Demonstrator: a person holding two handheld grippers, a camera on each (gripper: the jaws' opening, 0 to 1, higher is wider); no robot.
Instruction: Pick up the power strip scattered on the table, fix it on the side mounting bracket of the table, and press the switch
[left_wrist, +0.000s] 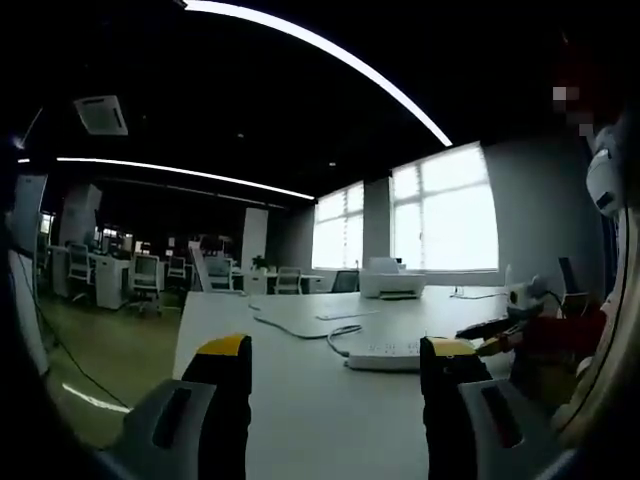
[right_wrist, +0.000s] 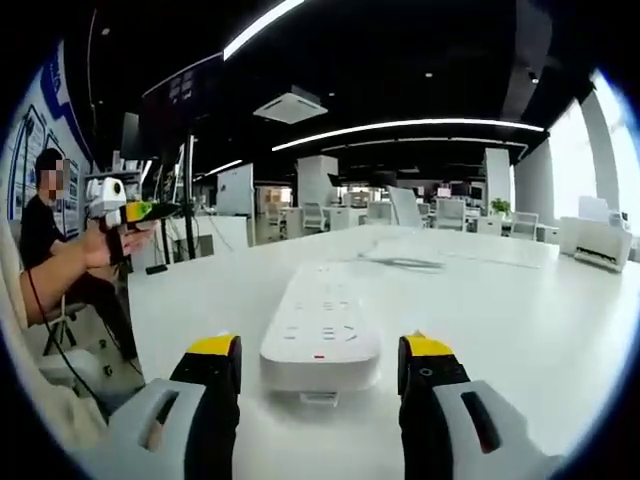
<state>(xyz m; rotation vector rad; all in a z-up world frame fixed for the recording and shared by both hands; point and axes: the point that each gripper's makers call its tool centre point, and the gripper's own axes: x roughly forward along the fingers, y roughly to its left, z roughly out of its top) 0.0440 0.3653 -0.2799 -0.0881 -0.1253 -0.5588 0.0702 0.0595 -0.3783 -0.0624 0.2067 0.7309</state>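
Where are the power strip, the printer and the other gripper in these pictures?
power strip (right_wrist: 322, 325): right gripper view, middle of its white top face.
printer (left_wrist: 392, 284): left gripper view, front of its white body on the table.
left gripper (right_wrist: 160, 209): right gripper view, between its yellow-tipped jaws, held in a person's hand.

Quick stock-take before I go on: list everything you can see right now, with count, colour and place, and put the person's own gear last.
power strip: one, white, flat on the table just ahead of the right gripper, between its open fingers but untouched; also seen past the left gripper
cable: one, pale, running from the power strip across the table
table: one, white, large
printer: one, white, at the far table edge by the windows
flat sheet: one, white, lying mid-table
office desks and chairs: several, pale, in the background
seated person: one, dark top, beside the table
left gripper: grey with yellow tips, open, empty
right gripper: grey with yellow tips, open
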